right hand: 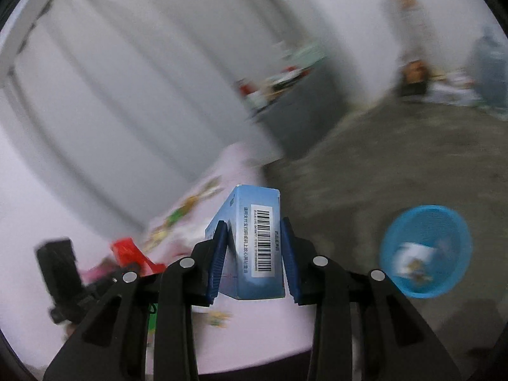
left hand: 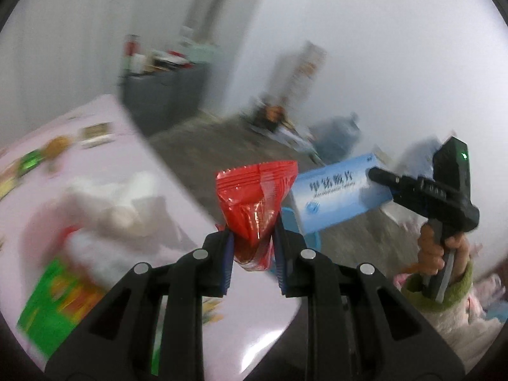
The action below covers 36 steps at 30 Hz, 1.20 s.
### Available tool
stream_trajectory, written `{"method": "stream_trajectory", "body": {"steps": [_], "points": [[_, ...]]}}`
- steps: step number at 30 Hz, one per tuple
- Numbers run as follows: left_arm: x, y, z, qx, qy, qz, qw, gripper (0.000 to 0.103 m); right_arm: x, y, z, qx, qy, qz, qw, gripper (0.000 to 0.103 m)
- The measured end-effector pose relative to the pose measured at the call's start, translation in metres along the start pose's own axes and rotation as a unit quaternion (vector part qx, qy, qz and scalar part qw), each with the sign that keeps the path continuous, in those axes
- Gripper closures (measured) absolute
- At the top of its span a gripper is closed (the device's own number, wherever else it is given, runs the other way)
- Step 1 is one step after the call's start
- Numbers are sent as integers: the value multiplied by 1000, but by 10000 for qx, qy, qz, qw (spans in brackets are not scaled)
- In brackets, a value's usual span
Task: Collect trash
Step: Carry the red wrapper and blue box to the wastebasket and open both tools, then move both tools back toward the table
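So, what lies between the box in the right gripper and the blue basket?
In the right wrist view, only bare grey floor lies between the box and the basket. Right gripper grips the box.

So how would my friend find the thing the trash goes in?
Look off the edge of the pink table, down on the grey floor. There sits a round blue basket with mesh sides and some paper already inside; nothing else on the floor near it is bright blue.
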<state>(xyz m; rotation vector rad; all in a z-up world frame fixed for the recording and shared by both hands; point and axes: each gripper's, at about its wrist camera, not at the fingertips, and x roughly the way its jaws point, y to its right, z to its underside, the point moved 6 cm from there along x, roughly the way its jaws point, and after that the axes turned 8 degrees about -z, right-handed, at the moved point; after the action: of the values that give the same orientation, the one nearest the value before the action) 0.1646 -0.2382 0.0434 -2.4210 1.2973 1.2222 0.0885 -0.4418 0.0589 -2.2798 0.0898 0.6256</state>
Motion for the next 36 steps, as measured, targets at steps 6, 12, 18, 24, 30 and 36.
{"method": "stream_trajectory", "body": {"steps": [6, 12, 18, 24, 30, 36], "points": [[133, 103, -1, 634, -1361, 556, 9871, 83, -35, 97, 23, 545, 228, 1370, 9888, 70], [253, 160, 23, 1108, -2224, 464, 9675, 83, -24, 191, 37, 1308, 183, 2127, 9681, 70], [321, 183, 36, 1753, -2209, 122, 9593, 44, 7, 261, 32, 1671, 135, 2496, 9537, 65], [350, 168, 31, 1480, -2043, -398, 9668, 31, 48, 342, 64, 2508, -79, 2963, 9215, 45], [289, 171, 0, 1428, -1206, -297, 9819, 24, 24, 326, 95, 2819, 129, 2926, 9137, 45], [193, 181, -12, 1641, -590, -74, 9846, 20, -14, 271, 99, 2463, 446, 2747, 9284, 30]]}}
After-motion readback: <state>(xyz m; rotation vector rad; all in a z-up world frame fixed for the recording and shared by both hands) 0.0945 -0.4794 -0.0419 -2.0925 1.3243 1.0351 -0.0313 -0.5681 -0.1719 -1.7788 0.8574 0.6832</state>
